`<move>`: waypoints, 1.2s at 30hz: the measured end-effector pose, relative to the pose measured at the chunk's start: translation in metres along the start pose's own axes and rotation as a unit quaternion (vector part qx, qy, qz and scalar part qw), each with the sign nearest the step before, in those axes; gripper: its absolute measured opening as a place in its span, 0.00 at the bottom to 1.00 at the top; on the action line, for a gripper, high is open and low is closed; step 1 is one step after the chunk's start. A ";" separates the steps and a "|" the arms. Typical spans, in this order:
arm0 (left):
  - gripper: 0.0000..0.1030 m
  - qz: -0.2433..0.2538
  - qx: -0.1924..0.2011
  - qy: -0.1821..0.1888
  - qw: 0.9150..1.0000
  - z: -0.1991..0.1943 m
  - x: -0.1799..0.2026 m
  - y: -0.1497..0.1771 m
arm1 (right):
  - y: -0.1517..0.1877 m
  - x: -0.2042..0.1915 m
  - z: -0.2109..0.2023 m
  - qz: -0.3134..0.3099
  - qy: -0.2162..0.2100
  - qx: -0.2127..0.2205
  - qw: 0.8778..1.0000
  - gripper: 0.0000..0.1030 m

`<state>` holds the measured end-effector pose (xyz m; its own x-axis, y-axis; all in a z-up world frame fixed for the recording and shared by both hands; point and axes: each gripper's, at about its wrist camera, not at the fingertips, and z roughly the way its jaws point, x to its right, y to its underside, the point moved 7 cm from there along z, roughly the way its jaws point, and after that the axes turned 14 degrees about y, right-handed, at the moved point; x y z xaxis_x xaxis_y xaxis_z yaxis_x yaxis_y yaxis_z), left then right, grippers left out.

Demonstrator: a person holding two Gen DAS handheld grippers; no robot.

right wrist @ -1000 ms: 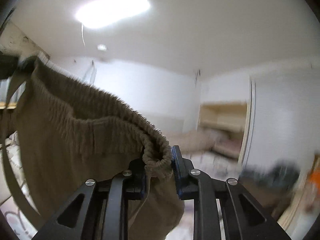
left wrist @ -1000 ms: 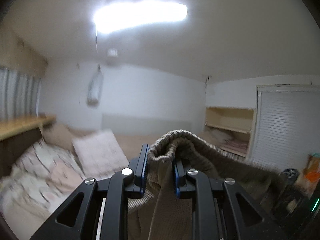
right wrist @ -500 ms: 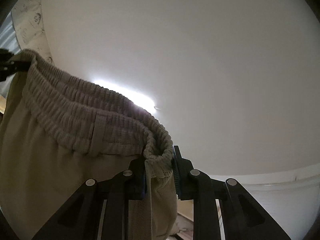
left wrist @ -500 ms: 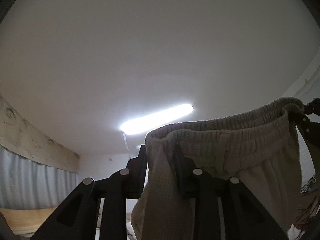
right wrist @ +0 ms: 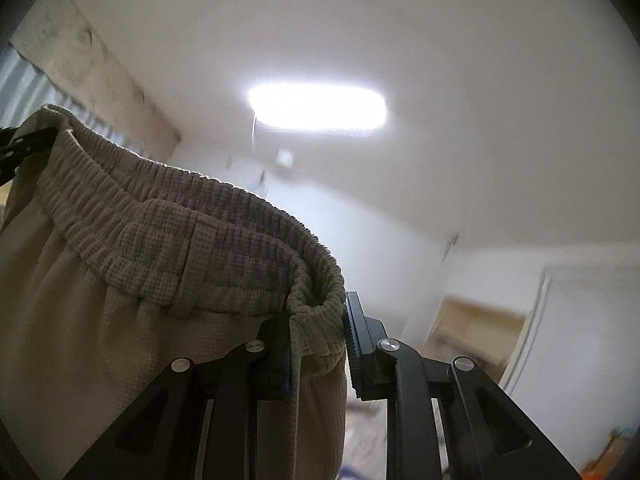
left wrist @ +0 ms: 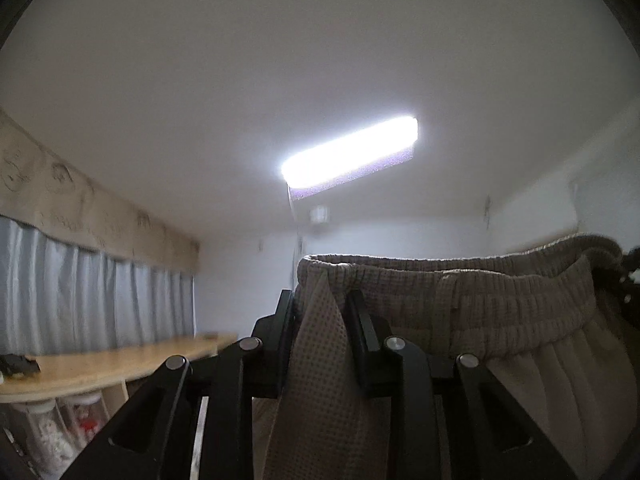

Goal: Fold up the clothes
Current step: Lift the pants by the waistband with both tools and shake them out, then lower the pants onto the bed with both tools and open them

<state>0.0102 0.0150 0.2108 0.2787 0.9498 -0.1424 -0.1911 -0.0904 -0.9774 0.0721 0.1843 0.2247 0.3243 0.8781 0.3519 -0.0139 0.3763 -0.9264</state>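
Beige waffle-knit trousers (left wrist: 500,312) hang in the air by the waistband, held at both ends.

Change over the last second: both cameras looked level across the room with the band bunched and slack; half a second ago they swung steeply up to the ceiling; now they are tilted back down a little, with wall and curtain (left wrist: 92,292) in view again. The band has gone from bunched to stretched nearly straight between the two grippers. Reading: garment was lifted and pulled out; it looks ready to lower flat, but no fold is made yet. Early in the task.

Left gripper (left wrist: 320,320): jaws closed down on the left end of the band, waffle cloth filling the gap and hanging down between the fingers. Band runs off to the right, where the other gripper's dark tip shows at the frame edge.

Right gripper (right wrist: 316,320): jaws nipped on the right end, the rolled elastic edge bulging just above the pads. Band runs up and left to the far gripper at the frame edge.

Legs of the trousers fall below both views; their lie cannot be told. Lamp (right wrist: 318,108) on the ceiling above; shelf (left wrist: 120,364) low on the left.
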 end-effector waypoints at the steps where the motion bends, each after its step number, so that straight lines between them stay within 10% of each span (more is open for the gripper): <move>1: 0.27 -0.001 -0.033 -0.001 0.999 0.029 -0.002 0.027 | 0.017 -0.016 0.023 -0.008 -0.005 -0.027 1.000 0.21; 8: 0.25 -0.056 -0.204 -0.005 0.977 0.180 -0.032 0.202 | 0.150 -0.127 0.179 -0.038 -0.044 -0.191 0.980 0.21; 10: 0.07 -0.055 -0.228 -0.024 0.972 0.207 -0.034 0.236 | 0.186 -0.144 0.211 -0.013 -0.048 -0.230 0.972 0.21; 13: 0.06 -0.051 -0.264 -0.044 0.962 0.245 -0.042 0.283 | 0.239 -0.166 0.255 0.009 -0.059 -0.290 0.955 0.21; 20: 0.08 -0.126 -0.393 0.065 0.908 0.301 -0.042 0.404 | 0.335 -0.192 0.337 -0.054 -0.065 -0.370 0.925 0.21; 24: 0.73 -0.162 -0.432 0.159 0.873 0.307 -0.013 0.445 | 0.372 -0.187 0.351 -0.081 -0.059 -0.397 0.912 0.21; 29: 0.74 -0.168 -0.480 0.236 0.828 0.311 0.025 0.469 | 0.406 -0.181 0.356 -0.075 -0.055 -0.419 0.903 0.21; 36: 0.74 -0.167 -0.531 0.242 0.795 0.322 0.040 0.508 | 0.412 -0.180 0.344 -0.071 -0.059 -0.413 0.906 0.21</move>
<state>-0.3785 0.1034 -0.2414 0.5255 0.7710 0.3598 0.7997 -0.3032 -0.5182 -0.3176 0.2827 -0.1747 0.1639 0.8821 0.4416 0.7486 0.1803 -0.6380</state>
